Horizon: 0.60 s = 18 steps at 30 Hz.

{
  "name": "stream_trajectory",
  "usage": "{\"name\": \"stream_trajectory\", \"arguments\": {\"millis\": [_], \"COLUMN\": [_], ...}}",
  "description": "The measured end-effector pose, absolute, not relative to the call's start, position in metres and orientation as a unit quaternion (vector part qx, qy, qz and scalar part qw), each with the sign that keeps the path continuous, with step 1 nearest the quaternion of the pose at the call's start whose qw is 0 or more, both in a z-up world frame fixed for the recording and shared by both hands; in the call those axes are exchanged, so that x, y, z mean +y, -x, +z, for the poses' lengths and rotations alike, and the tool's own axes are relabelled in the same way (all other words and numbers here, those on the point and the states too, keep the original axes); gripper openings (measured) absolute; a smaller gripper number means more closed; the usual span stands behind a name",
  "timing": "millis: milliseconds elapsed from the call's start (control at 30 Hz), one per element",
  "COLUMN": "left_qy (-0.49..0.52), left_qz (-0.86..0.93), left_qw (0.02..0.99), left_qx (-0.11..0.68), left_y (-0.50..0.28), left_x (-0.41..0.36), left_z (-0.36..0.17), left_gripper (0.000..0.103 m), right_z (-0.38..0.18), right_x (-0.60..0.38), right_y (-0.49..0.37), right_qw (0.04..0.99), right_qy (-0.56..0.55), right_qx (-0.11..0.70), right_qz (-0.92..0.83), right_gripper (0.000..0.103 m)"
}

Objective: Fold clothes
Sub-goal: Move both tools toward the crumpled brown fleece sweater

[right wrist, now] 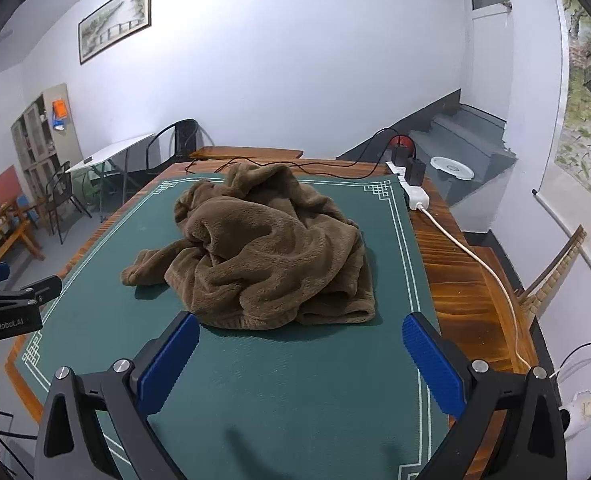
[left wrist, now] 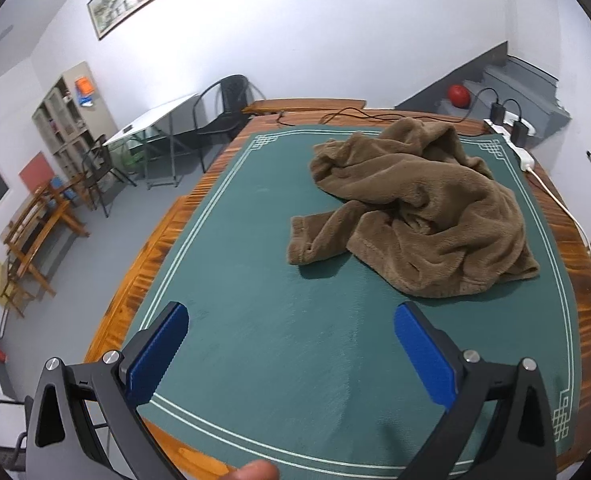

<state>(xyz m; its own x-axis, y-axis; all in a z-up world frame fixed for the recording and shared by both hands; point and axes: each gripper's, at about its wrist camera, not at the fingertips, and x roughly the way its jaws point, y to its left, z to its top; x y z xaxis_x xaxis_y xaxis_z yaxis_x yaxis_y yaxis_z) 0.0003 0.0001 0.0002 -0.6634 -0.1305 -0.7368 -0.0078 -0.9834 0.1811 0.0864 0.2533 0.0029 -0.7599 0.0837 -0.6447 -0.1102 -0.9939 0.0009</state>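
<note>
Brown fleece garment [left wrist: 419,208] lies crumpled in a heap on the green mat [left wrist: 255,340], toward the mat's far half and nearer its right edge. No clean long axis; the bulk runs roughly from the far side toward me. One sleeve [left wrist: 315,240] sticks out of the pile to the left, its cuff end pointing left along the mat and lying flat. In the right wrist view the same sleeve [right wrist: 147,268] reaches left, while a ribbed hem edge [right wrist: 295,316] faces me at the near side of the heap.

My left gripper [left wrist: 291,316] hovers over bare mat, blue pads wide apart, nothing between them, well short of the garment. My right gripper [right wrist: 301,326] also stands wide apart and empty, its tips just short of the hem.

White power strip [right wrist: 413,194] sits on the wooden table [right wrist: 467,280] beyond the mat's far right corner, its cord [right wrist: 491,272] trailing along the right side.
</note>
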Motion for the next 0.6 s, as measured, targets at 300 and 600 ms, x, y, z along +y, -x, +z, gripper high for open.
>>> {"name": "stream_trajectory", "arguments": {"millis": [300,600], "left_qy": [-0.4,-0.395], "left_qz": [-0.913,-0.911], "left_qw": [0.031,0.068], "left_qx": [-0.079,-0.096], "left_y": [-0.013,0.0], "left_x": [-0.021,-0.025], "left_z": [0.009,0.022], "left_gripper": [0.103,0.103], "right_z": [0.01,0.012], "right_x": [0.261,0.261], "right_y": [-0.089,-0.077], "right_qw": [0.035,0.047], "right_qy": [0.328,0.344], "right_qx": [0.032,0.028], "right_qz": [0.944,0.937], "right_gripper": [0.103,0.103]}}
